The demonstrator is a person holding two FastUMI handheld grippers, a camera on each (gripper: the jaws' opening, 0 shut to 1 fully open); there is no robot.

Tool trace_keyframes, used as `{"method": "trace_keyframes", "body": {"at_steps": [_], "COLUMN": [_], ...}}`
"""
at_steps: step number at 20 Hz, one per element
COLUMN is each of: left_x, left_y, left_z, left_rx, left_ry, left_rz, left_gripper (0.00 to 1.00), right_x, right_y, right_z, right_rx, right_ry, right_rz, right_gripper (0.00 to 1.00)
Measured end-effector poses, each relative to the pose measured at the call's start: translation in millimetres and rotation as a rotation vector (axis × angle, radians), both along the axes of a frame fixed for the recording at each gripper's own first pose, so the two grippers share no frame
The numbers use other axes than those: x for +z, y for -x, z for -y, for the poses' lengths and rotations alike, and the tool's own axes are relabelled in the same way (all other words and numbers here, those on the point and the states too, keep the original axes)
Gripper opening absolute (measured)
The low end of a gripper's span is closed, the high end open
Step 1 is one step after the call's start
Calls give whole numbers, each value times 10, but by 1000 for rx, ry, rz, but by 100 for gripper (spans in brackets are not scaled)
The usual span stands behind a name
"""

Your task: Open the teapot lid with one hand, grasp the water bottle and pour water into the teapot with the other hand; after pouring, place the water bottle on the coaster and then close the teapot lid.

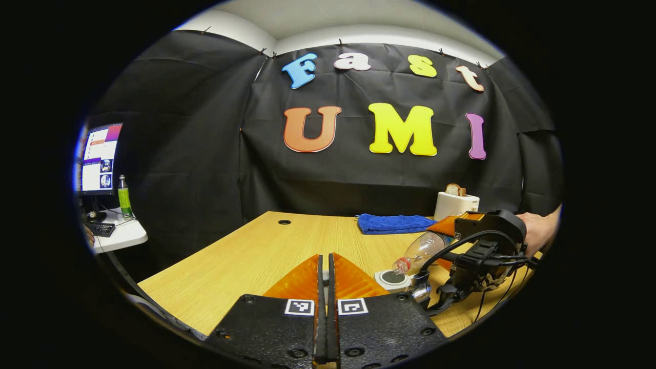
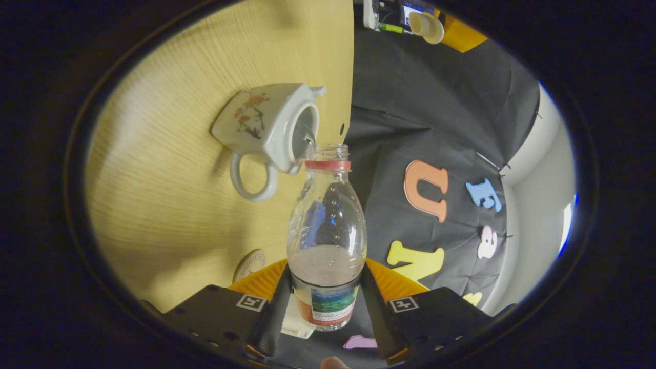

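Between the right gripper [image 2: 326, 302] fingers the water bottle [image 2: 327, 241] is clamped at its labelled lower body, both fingers pressing its sides, so the neck is free to reach forward. The bottle is tipped over, mouth toward the open top of the teapot [image 2: 266, 130], and a thin stream appears to run from mouth to opening, though the view is too poor to be sure; some water remains in the bottle. The teapot stands on the bench [image 2: 169, 169] near its far edge, handle toward the gripper and lid off, which is what lets the pour go in. A round disc [image 2: 250, 265], probably the coaster, lies on the bench just beside the gripper, handy for setting the bottle down afterwards. In the left gripper view the left gripper [image 1: 326, 271] has its fingers together, and whether it grips anything cannot be told. A small pale cap-like object [image 2: 426, 25], possibly the lid, shows in the right gripper view by an orange finger. A blue cloth [image 1: 393, 223] and toaster [image 1: 455, 204] sit toward the bench's back edge, clear of the work.
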State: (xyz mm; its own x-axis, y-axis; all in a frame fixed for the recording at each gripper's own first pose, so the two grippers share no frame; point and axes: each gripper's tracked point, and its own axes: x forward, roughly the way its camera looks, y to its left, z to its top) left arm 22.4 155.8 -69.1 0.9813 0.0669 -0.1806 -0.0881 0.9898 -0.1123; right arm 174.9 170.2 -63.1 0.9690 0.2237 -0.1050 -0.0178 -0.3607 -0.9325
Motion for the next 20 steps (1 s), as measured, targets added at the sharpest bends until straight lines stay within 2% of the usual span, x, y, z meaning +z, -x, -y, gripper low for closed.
{"method": "trace_keyframes", "body": {"at_steps": [20], "left_x": [-11], "left_y": [10], "left_z": [14], "left_rx": [-8], "left_ry": [-18], "left_rz": [-9], "left_gripper": [3], "right_x": [171], "right_y": [33], "right_z": [-77], "right_rx": [38], "right_ry": [102], "right_rz": [75], "right_gripper": [72]}}
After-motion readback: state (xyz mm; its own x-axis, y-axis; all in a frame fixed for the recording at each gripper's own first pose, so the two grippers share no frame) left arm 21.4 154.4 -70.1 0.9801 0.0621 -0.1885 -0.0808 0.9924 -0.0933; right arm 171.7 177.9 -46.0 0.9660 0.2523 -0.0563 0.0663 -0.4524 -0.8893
